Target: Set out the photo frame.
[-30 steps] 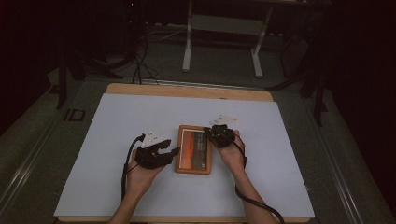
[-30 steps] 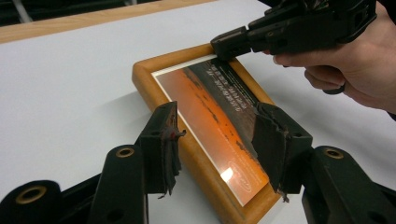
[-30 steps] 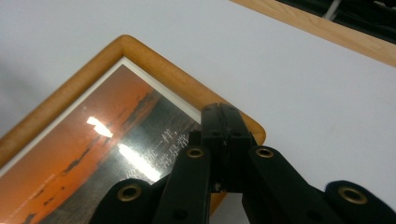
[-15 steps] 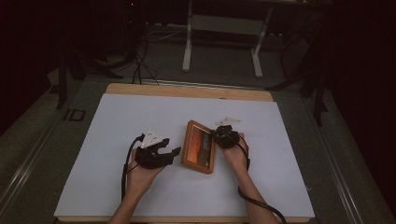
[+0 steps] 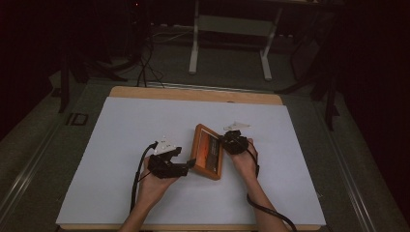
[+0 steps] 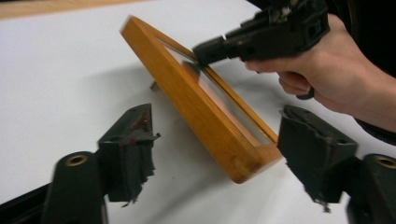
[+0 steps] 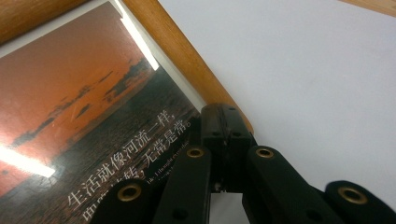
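A wooden picture frame [image 5: 208, 152] with an orange sunset print [image 7: 79, 93] stands tilted on the white table. Its left long edge rests down and its right edge is raised. My right gripper [image 5: 223, 141] is shut on that raised rim [image 7: 177, 51]; its jaws [image 7: 227, 116] meet tightly there. In the left gripper view the right gripper [image 6: 210, 49] clamps the far rail. My left gripper [image 5: 189, 166] is open and its jaws have just been opening. The frame's near corner [image 6: 247, 170] lies between its pads [image 6: 135, 140], apart from both.
The white table sheet [image 5: 145, 121] has free room to the left, right and back. A wooden table edge [image 5: 193, 93] runs along the far side. Black cables [image 5: 263, 210] trail from both grippers toward the front edge. A small stand peg [image 6: 153, 85] sticks out under the frame.
The frame, flat on the table a second ago, now tilts up on its left edge with the right gripper on its raised side. The left gripper's jaws have spread wider.
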Demonstrator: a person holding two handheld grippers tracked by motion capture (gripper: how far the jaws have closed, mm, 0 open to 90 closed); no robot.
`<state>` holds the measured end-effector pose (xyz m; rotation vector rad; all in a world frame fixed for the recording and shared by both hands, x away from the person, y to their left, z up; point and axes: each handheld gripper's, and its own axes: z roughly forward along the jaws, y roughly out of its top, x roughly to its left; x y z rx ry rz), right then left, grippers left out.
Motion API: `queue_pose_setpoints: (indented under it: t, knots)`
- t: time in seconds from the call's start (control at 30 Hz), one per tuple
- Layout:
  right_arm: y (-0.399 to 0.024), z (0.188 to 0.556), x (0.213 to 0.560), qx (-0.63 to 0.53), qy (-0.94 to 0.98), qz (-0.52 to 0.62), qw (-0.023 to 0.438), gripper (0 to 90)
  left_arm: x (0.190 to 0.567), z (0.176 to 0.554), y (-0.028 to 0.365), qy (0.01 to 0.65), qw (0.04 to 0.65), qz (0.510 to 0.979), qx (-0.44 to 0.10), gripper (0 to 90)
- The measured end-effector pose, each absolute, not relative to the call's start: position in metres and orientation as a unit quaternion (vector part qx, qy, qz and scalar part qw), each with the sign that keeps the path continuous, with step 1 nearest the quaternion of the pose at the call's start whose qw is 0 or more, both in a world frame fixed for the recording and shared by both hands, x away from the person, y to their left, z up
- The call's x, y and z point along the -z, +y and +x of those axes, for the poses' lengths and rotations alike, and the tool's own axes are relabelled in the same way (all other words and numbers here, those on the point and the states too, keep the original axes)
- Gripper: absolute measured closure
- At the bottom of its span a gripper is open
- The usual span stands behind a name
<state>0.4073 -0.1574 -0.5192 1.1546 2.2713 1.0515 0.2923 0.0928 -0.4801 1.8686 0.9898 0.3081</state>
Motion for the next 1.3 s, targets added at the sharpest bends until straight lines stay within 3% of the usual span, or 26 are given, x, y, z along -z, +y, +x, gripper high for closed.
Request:
queue_pose_setpoints:
  t: [0.07,0.3,0.6,1.13,1.3]
  knots:
    - [-0.158,0.407,0.519,-0.375,0.809,0.411,0.191,90.0,0.483,0.294,0.089,0.409,0.475,0.77,-0.119,21.1]
    - [-0.158,0.407,0.519,-0.375,0.809,0.411,0.192,90.0,0.499,0.304,0.079,0.424,0.466,0.772,-0.079,21.8]
    - [-0.158,0.407,0.52,-0.377,0.807,0.413,0.192,90.0,0.503,0.315,0.074,0.429,0.468,0.772,-0.038,41.2]
    - [-0.158,0.407,0.519,-0.376,0.811,0.405,0.192,90.0,0.503,0.322,0.074,0.445,0.457,0.77,-0.014,45.4]
    - [-0.162,0.406,0.515,-0.386,0.807,0.405,0.191,86.3,0.505,0.323,0.076,0.46,0.449,0.766,-0.009,51.2]
